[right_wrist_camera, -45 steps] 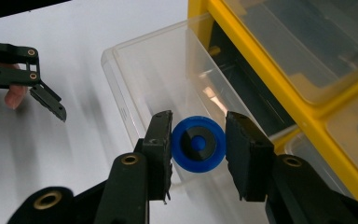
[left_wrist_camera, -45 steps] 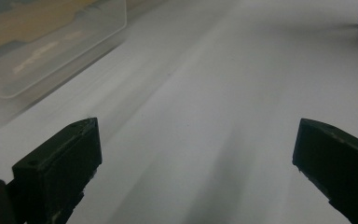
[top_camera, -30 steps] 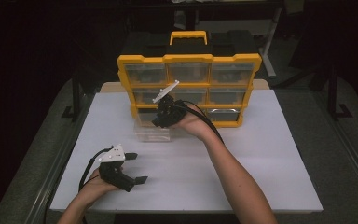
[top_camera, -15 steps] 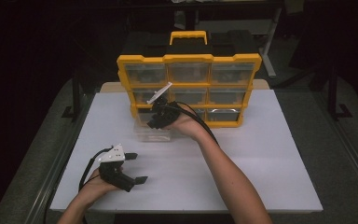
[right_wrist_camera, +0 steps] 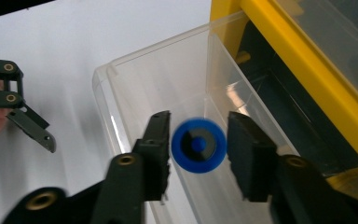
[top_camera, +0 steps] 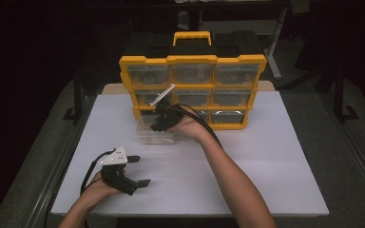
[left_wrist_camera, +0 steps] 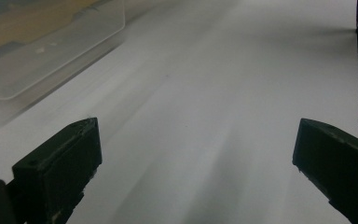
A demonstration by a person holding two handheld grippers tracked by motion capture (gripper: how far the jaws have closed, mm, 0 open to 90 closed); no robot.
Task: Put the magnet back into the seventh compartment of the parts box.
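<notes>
The fingers (right_wrist_camera: 156,149) of my right gripper (top_camera: 164,118) have just been opening. They stand only a little apart, with the blue disc (right_wrist_camera: 198,145) between them. The disc is blurred while the pads are sharp, so I judge it loose and dropping, not gripped. It hangs over the clear drawer (right_wrist_camera: 135,74), which sits on the table (top_camera: 266,166) pulled out in front of the yellow organizer (top_camera: 192,59).

To do this release well, I'd hold the hand level over the drawer's middle and open no wider than needed, so neither pad flicks the disc toward a wall. I wouldn't lift away until it has settled on the drawer floor.

My left gripper (top_camera: 140,171) rests near the table's front left, its fingers spread wide and empty. It could steady the drawer if it slides.
</notes>
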